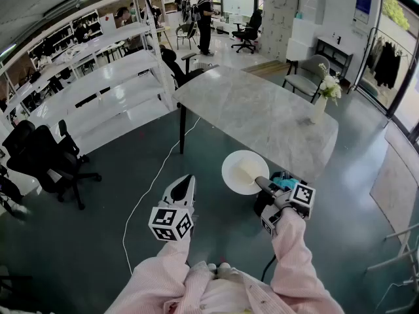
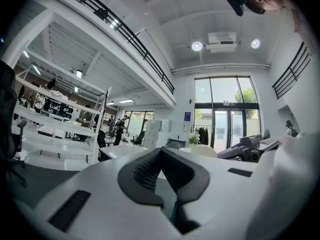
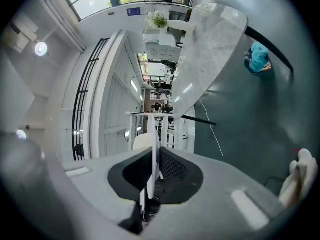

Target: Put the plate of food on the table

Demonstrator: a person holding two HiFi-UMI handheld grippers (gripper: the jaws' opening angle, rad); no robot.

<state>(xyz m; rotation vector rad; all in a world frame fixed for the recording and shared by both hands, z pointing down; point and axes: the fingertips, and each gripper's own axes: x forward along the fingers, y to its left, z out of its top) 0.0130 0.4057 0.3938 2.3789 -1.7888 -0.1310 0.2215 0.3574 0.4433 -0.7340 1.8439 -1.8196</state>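
Where teal floor (image 1: 118,175) meets marble table (image 1: 262,110), R claw (image 1: 260,182) clamps plate (image 1: 232,175) — L claw (image 1: 187,178) closed.

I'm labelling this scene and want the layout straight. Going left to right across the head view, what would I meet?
Black office chairs → left gripper → white plate → right gripper, clamped on the plate's right rim → vase of flowers on the table → clothes rack.

Pale pink sleeves (image 1: 167,277) cover both arms. The left hand-held gripper (image 1: 188,178) and right hand-held gripper (image 1: 260,183) have pale shells, dark ribbed pads (image 2: 145,171), and cubes (image 1: 170,223) bearing black-and-white square markers.
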